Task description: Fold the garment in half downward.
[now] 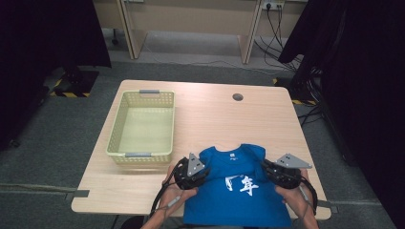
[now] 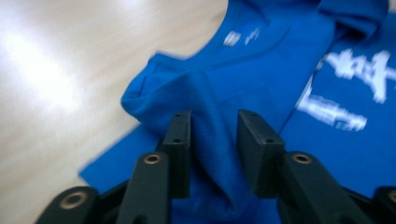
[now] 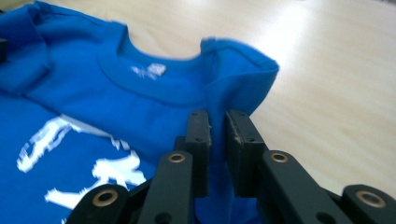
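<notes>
A blue T-shirt [image 1: 239, 191] with white print lies face up at the table's front edge, its hem hanging over the edge. My left gripper [image 1: 201, 172] is at the shirt's left sleeve. In the left gripper view its jaws [image 2: 214, 126] stand apart, with a raised fold of the T-shirt [image 2: 261, 70] loose between them. My right gripper [image 1: 268, 171] is at the right sleeve. In the right gripper view it [image 3: 217, 123] is pinched on a fold of the T-shirt [image 3: 140, 107] near the shoulder.
A pale green plastic basket [image 1: 141, 155] stands at the table's left, just behind my left gripper. Bare wooden table [image 1: 229, 119] stretches behind the shirt, with a round cable hole [image 1: 238, 97] near the far edge. Dark curtains flank both sides.
</notes>
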